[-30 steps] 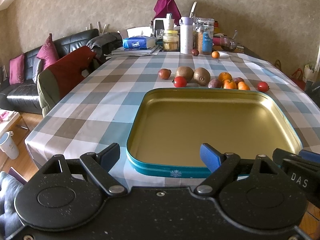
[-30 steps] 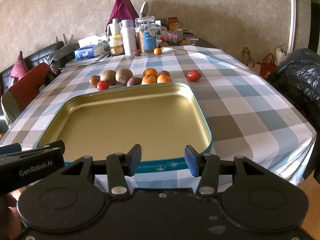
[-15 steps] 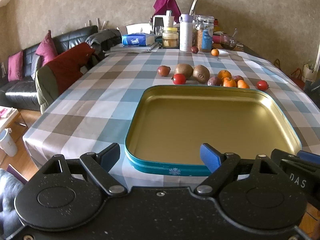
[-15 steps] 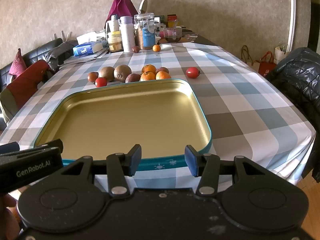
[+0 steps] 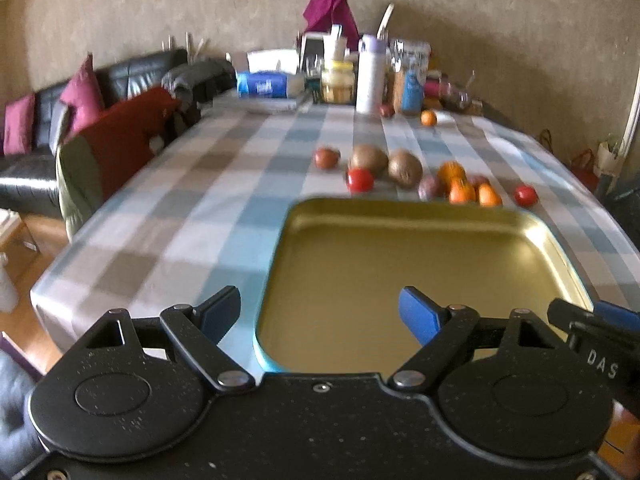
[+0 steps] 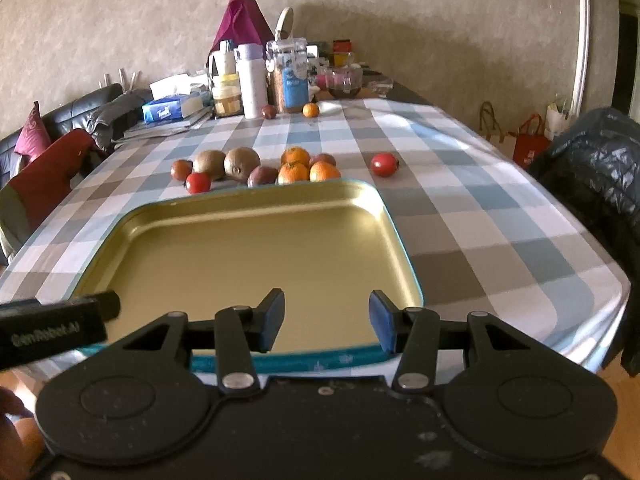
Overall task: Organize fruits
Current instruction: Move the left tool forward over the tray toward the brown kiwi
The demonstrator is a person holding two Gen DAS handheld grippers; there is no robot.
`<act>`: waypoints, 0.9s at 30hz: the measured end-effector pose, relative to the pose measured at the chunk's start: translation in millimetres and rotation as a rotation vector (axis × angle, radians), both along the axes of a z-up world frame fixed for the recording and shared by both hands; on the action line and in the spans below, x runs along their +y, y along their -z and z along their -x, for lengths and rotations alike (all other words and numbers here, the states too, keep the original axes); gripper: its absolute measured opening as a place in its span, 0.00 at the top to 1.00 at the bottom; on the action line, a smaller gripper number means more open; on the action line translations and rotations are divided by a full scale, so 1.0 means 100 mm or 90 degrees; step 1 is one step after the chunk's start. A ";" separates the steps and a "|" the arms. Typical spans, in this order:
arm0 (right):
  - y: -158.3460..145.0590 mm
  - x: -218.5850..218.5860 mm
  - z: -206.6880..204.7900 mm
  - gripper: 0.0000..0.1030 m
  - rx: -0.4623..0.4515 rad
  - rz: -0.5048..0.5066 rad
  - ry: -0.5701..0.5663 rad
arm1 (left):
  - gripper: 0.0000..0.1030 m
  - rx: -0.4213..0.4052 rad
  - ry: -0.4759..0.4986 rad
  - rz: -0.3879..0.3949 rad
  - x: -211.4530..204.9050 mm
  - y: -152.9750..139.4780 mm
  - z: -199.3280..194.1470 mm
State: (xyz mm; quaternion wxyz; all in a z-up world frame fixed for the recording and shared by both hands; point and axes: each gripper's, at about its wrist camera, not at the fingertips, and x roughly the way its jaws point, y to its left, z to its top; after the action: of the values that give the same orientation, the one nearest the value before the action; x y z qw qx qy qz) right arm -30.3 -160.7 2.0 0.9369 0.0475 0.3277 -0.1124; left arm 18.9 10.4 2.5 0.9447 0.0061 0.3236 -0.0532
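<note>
Nearest to you, the left gripper (image 5: 320, 312) and the right gripper (image 6: 326, 322) both hang over the near edge of the tray (image 6: 256, 194), jaws apart, holding nothing. The tray is empty and lies at the near end of the table (image 6: 460, 216). All the fruits wait just past its far rim: the tomato (image 6: 198, 182), two kiwis (image 6: 241, 164), the oranges (image 6: 295, 166), and one more tomato (image 6: 384, 164) apart, near the far right corner of the tray. The fruits are round, so if you close off-centre, I think one may roll away. The oranges touch each other; your fingers may push a neighbour. If you reach low, you may catch the rim.
</note>
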 end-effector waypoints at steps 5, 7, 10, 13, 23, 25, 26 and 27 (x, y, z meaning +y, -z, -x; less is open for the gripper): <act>-0.05 -0.04 -0.23 0.51 -0.008 -0.001 -0.012 | 0.16 -0.032 0.004 0.000 -0.01 -0.16 -0.25; -0.07 -0.08 -0.35 0.51 -0.004 -0.011 -0.017 | 0.16 -0.027 0.009 -0.001 -0.02 -0.21 -0.37; -0.10 -0.13 -0.54 0.51 0.010 -0.011 -0.020 | 0.16 -0.019 0.016 -0.008 -0.03 -0.28 -0.53; -0.13 -0.19 -0.73 0.51 0.022 -0.015 -0.020 | 0.16 -0.014 0.017 -0.018 -0.06 -0.34 -0.69; -0.24 -0.44 -1.36 0.51 0.060 -0.064 -0.014 | 0.16 0.025 0.001 0.008 -0.10 -0.44 -1.29; -0.27 -0.50 -1.50 0.51 0.062 -0.078 -0.007 | 0.16 0.039 -0.001 0.021 -0.11 -0.44 -1.42; -0.28 -0.53 -1.57 0.51 0.064 -0.084 -0.004 | 0.16 0.046 -0.001 0.027 -0.12 -0.43 -1.49; -0.28 -0.56 -1.65 0.51 0.066 -0.093 0.000 | 0.16 0.053 -0.001 0.031 -0.12 -0.43 -1.56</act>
State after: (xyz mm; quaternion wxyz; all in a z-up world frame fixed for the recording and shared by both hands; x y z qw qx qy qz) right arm 134.5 -216.7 30.4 0.9128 0.1099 0.3828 -0.0905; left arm 174.9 -1.9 45.4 0.9303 -0.0193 0.3612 -0.0604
